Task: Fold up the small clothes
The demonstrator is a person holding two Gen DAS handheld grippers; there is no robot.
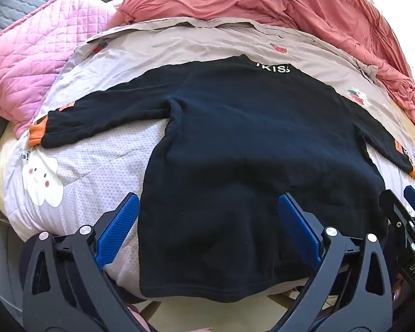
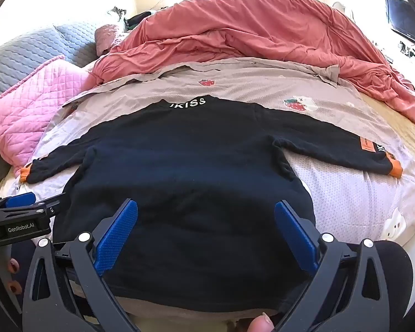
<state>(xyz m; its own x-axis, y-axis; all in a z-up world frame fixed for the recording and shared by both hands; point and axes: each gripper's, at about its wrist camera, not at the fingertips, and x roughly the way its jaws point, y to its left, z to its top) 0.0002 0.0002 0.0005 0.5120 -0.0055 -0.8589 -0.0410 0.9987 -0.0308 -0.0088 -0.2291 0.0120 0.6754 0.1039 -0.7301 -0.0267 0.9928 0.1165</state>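
A small black long-sleeved top (image 1: 249,149) (image 2: 185,171) with orange cuffs and white lettering at the collar lies flat on the bed, both sleeves spread out sideways. My left gripper (image 1: 209,202) hovers open over the lower left part of the top near the hem, nothing between its blue pads. My right gripper (image 2: 206,209) is open above the lower middle of the top, also holding nothing. The right gripper (image 1: 409,202) shows at the right edge of the left wrist view, and the left gripper (image 2: 27,202) at the left edge of the right wrist view.
The top rests on a pale printed sheet (image 1: 96,166) (image 2: 345,188) with cartoon figures. A crumpled salmon-red duvet (image 2: 262,36) lies beyond it, a pink quilted blanket (image 1: 38,63) to the left. A fingertip (image 2: 260,323) shows at the bottom edge.
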